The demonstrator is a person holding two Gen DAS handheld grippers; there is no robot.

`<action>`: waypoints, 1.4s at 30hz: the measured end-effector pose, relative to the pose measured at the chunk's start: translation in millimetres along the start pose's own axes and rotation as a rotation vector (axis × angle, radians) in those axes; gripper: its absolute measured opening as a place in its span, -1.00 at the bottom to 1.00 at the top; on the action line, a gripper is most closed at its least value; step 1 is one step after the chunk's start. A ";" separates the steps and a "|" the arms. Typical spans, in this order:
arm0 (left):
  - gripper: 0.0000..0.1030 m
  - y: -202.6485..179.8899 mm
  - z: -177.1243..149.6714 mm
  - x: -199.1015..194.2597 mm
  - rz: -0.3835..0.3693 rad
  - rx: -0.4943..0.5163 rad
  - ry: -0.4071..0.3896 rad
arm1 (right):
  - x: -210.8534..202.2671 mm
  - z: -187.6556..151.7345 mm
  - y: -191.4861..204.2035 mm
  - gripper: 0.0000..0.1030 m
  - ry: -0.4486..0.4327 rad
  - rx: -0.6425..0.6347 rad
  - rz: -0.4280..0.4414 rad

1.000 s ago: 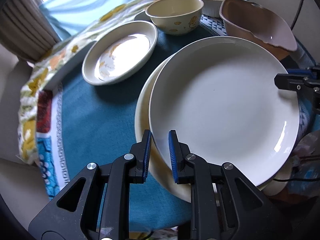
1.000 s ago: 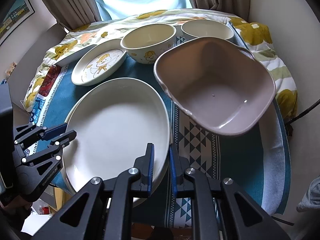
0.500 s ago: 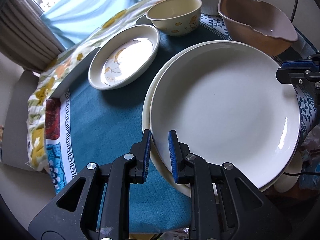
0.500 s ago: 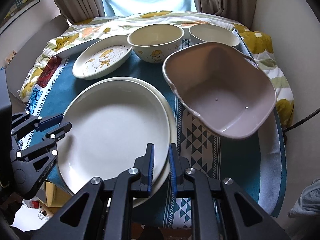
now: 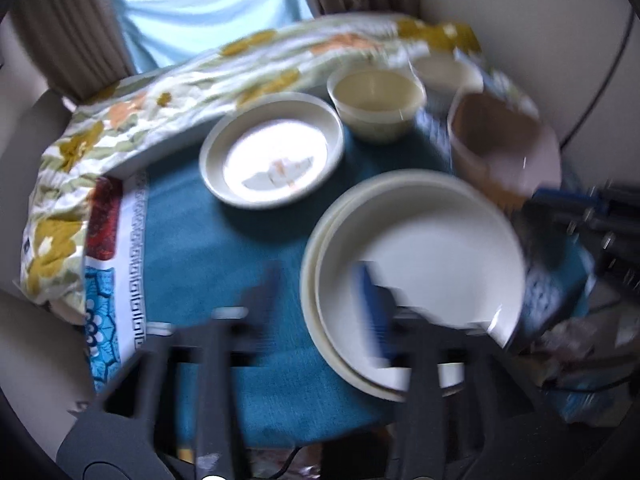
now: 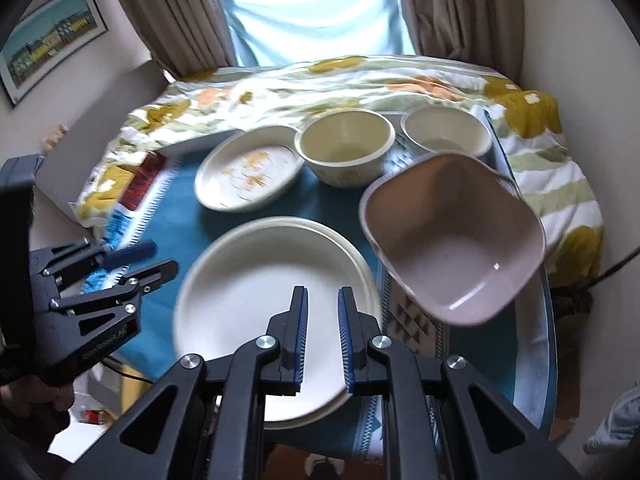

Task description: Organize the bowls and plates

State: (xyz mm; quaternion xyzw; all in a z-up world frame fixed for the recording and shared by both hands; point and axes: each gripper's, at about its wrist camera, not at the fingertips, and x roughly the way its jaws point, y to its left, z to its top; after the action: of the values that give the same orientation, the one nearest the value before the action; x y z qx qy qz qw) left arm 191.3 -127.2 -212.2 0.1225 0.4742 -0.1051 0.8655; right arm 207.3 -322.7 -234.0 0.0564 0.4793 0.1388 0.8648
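Observation:
Two large white plates are stacked on the teal cloth: the top plate (image 5: 420, 248) (image 6: 248, 304) lies in the cream lower plate (image 5: 309, 276) (image 6: 369, 276). My left gripper (image 5: 320, 292) (image 6: 162, 258) is opening and blurred. Its fingers stand wide apart, off the top plate's left rim and pressing nothing. My right gripper (image 6: 323, 296) (image 5: 560, 200) stays shut, its blue pads a rim's width apart over the top plate's right rim. It looks shut on that rim. Behind stand a duck-print plate (image 5: 272, 160) (image 6: 248, 172), a yellow bowl (image 5: 376, 100) (image 6: 344, 148) and a white bowl (image 5: 444, 70) (image 6: 444, 132).
A brown square bowl (image 5: 504, 144) (image 6: 452, 240) stands close to the right of the stack. A floral cloth (image 5: 120, 128) (image 6: 360, 76) is bunched along the table's far and left sides. The table's near edge is just below the plates. A black cable (image 6: 608, 268) hangs at the right.
The left jaws were shut on the top plate's rim and have sprung apart off it. Both grippers have risen, so the dishes look smaller. The top plate has settled onto the lower one.

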 end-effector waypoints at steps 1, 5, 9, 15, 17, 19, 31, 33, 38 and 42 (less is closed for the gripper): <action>0.87 5.5 3.7 -12.3 0.004 -0.027 -0.041 | -4.2 3.0 2.1 -0.60 -0.006 -0.011 0.007; 0.99 24.6 13.3 -51.0 0.027 -0.084 -0.162 | -15.5 13.3 12.0 0.99 -0.045 -0.055 0.039; 0.99 48.4 23.0 -60.4 0.032 -0.133 -0.185 | -16.6 26.6 22.5 0.99 -0.118 -0.107 0.056; 0.99 96.6 48.6 -45.5 -0.016 -0.162 -0.191 | 0.3 60.0 45.6 1.00 -0.080 -0.090 0.015; 0.99 111.5 62.5 -33.9 -0.040 -0.146 -0.181 | 11.1 71.1 49.1 1.00 -0.069 -0.059 0.002; 0.99 124.7 74.3 -20.5 -0.068 -0.138 -0.170 | 27.4 83.9 51.6 1.00 -0.042 -0.012 0.014; 0.50 177.6 124.0 146.2 -0.293 -0.067 0.084 | 151.5 113.8 37.2 0.40 0.126 0.345 -0.052; 0.39 177.8 123.9 169.5 -0.311 -0.051 0.122 | 164.2 111.9 34.8 0.30 0.140 0.372 -0.060; 0.20 181.6 119.6 207.5 -0.357 -0.051 0.183 | 182.9 108.0 30.3 0.09 0.166 0.409 -0.073; -0.03 180.2 118.1 221.5 -0.369 -0.038 0.209 | 191.2 106.8 22.5 -0.05 0.172 0.431 -0.071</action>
State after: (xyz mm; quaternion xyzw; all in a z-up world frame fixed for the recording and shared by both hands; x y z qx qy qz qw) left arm 455.9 -7.7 -318.1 0.0274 0.5776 -0.2397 0.7798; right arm 389.3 -241.2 -327.3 0.2110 0.5716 0.0069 0.7929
